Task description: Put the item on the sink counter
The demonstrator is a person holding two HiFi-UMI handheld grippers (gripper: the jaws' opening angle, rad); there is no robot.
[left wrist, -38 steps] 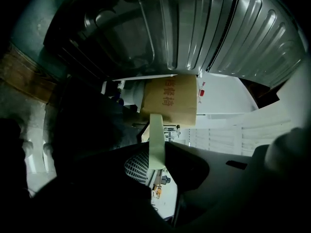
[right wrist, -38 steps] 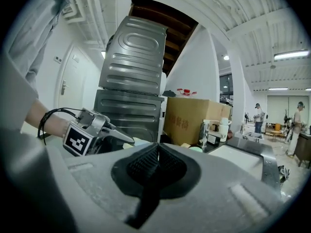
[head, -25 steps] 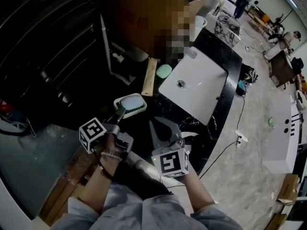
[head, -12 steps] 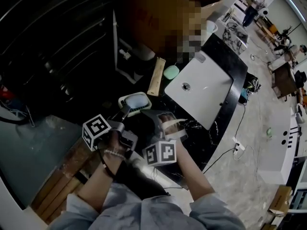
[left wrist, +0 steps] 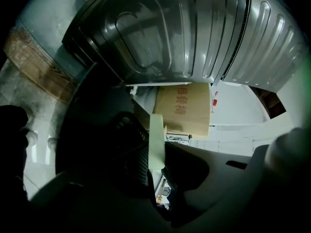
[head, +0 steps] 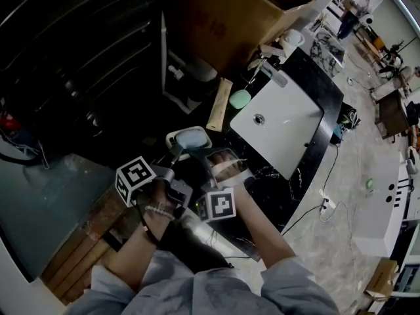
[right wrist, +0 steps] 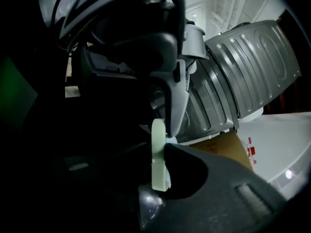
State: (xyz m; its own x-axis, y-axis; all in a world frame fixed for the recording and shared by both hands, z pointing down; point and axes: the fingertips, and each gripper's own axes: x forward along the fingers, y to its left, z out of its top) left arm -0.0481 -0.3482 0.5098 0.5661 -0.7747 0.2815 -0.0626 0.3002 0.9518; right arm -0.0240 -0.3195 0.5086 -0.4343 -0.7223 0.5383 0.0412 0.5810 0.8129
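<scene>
Now the left gripper [head: 175, 151] clamps a smooth, rounded pale-green dish [head: 190, 138]. The right gripper [head: 226, 161] jaws are opening around its thin rim.

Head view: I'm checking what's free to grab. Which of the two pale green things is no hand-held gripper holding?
The small oval one beside the wooden plank; the bigger dish is clamped by the left hand-held gripper.

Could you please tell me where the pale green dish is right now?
In the head view, the pale green dish is left of the white basin, just below the wooden block, with its rim held in the left claw.
</scene>
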